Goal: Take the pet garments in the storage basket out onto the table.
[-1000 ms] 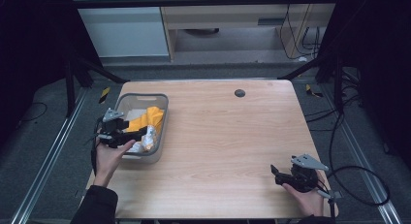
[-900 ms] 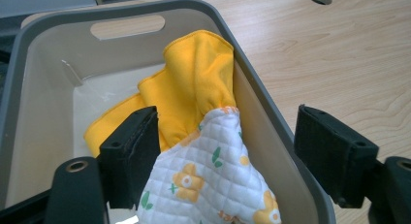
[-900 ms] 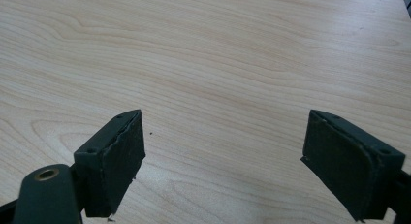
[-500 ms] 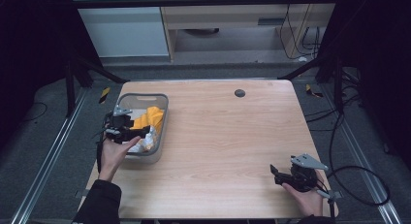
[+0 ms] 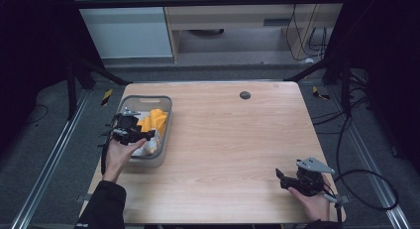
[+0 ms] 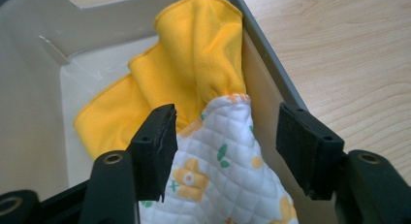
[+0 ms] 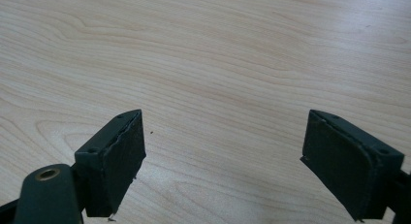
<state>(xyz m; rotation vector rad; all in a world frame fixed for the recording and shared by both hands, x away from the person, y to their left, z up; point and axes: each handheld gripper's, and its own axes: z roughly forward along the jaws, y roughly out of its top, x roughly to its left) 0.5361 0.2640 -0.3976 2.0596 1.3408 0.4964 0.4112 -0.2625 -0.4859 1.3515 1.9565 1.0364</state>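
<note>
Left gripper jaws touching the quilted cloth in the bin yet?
Cannot tell. In the left gripper view the open left gripper straddles the quilted cloth; one jaw overlaps its edge, and no gap or contact shows plainly.

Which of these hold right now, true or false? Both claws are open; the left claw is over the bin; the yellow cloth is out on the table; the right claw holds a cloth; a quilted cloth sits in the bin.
1. Both claws are open. True: the left claw and the right claw each have their jaws spread.
2. The left claw is over the bin. True.
3. The yellow cloth lies out on the table. False: it is inside the bin.
4. The right claw holds a cloth. False: bare tabletop lies between its jaws.
5. A quilted flower-print cloth sits in the bin. True, against the yellow one.
</note>
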